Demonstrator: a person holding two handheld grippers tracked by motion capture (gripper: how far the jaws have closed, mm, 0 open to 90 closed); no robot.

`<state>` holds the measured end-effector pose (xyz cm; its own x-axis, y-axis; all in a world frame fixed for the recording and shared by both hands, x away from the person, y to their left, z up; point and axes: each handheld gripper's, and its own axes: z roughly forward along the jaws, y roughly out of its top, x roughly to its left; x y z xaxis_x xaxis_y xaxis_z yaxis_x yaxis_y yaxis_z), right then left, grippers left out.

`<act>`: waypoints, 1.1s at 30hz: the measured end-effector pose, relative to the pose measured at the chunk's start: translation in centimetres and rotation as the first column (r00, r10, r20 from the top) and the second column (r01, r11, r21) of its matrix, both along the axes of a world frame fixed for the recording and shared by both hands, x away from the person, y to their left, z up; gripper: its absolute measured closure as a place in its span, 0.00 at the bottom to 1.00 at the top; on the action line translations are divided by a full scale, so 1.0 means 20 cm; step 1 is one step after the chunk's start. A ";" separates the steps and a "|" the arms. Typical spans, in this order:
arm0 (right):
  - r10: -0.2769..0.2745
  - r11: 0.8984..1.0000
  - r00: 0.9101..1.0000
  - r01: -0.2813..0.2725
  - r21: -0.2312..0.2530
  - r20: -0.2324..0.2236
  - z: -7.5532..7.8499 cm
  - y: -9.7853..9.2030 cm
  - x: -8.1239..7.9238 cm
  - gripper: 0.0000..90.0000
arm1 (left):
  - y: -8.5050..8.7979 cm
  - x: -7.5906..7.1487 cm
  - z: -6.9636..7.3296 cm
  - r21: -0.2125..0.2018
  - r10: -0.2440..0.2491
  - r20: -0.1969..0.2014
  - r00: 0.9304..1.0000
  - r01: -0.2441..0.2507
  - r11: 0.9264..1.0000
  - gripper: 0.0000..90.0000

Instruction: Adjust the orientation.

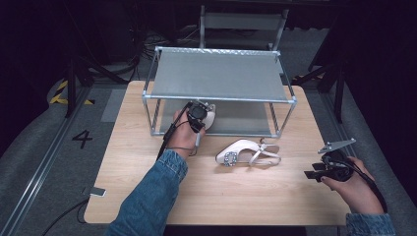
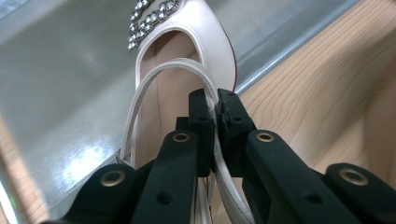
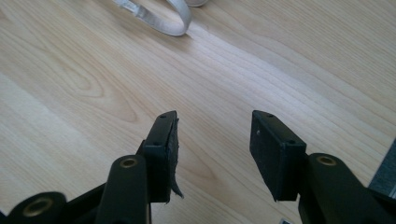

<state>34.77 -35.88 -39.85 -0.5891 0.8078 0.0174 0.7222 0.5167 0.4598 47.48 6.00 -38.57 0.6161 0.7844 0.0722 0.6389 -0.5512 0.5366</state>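
Left gripper (image 2: pixel 215 109): jaws clamped on the heel strap (image 2: pixel 211 88) of a pale shoe (image 2: pixel 187 51), toe over the rack's lower shelf (image 2: pixel 60 93), upper centre of frame. Advise sliding it in level, releasing once seated. Right gripper (image 3: pixel 212 140): jaws apart, empty, above the table (image 3: pixel 93 84). Second shoe (image 1: pixel 246 153) lies mid-table.

Single legible mark noted: black numeral "4" (image 1: pixel 82 138) on the grey floor (image 1: pixel 44 147) left of the desk (image 1: pixel 147 196). Yellow-and-black hazard striping (image 1: pixel 61 92) recorded farther back on same floor.
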 end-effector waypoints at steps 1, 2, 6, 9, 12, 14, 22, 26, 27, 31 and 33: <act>0.006 1.000 1.000 -0.006 0.009 0.002 0.00 0.00 -0.01 0.58 | 0.00 0.00 -0.01 -0.006 0.000 0.004 1.000 0.000 1.000 0.95; 0.014 1.000 1.000 -0.014 0.017 0.003 0.01 0.01 -0.01 0.58 | 0.00 0.00 -0.01 -0.010 -0.004 -0.006 1.000 0.004 1.000 0.95; 0.018 1.000 1.000 -0.019 0.012 0.008 0.01 0.01 -0.01 0.58 | -0.01 0.00 -0.04 -0.029 0.000 -0.010 1.000 -0.001 1.000 0.95; 0.018 1.000 1.000 -0.019 0.014 0.003 0.01 0.02 -0.01 0.58 | -0.01 0.01 -0.06 -0.044 0.011 -0.003 1.000 -0.011 0.999 0.95; 0.028 1.000 1.000 -0.028 0.014 0.001 0.01 0.03 -0.01 0.58 | -0.03 0.02 -0.09 -0.059 0.016 -0.014 1.000 -0.017 0.998 0.95; 0.037 0.999 0.999 -0.037 0.011 0.002 0.00 0.05 0.00 0.57 | -0.03 0.03 -0.10 -0.060 0.003 -0.025 1.000 -0.004 0.998 0.95; 0.040 0.999 0.999 -0.040 0.014 0.005 0.01 0.05 0.01 0.57 | -0.06 0.01 -0.08 -0.125 0.000 -0.003 1.000 -0.001 0.992 0.74; 0.046 0.999 0.999 -0.046 0.014 0.002 0.01 0.05 0.01 0.57 | -0.05 -0.01 -0.05 -0.158 0.002 0.006 1.000 -0.001 0.987 0.62; 0.046 0.999 0.999 -0.046 0.014 0.002 0.01 0.05 0.01 0.57 | -0.05 -0.01 -0.04 -0.167 0.008 0.013 1.000 -0.005 0.986 0.62; 0.049 0.999 0.999 -0.049 0.013 0.003 0.01 0.06 0.01 0.57 | -0.01 -0.05 0.00 -0.204 0.014 0.017 1.000 -0.010 0.979 0.55; 0.052 0.999 0.999 -0.052 0.016 0.003 0.01 0.07 0.02 0.57 | 0.01 -0.08 0.02 -0.217 0.017 0.016 1.000 -0.013 0.976 0.53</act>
<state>35.12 -34.53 -39.65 -0.6307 0.7755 0.0287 0.6933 0.5465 0.4697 45.91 6.18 -38.16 0.6043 0.7916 -0.0903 0.6358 -0.4109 0.6534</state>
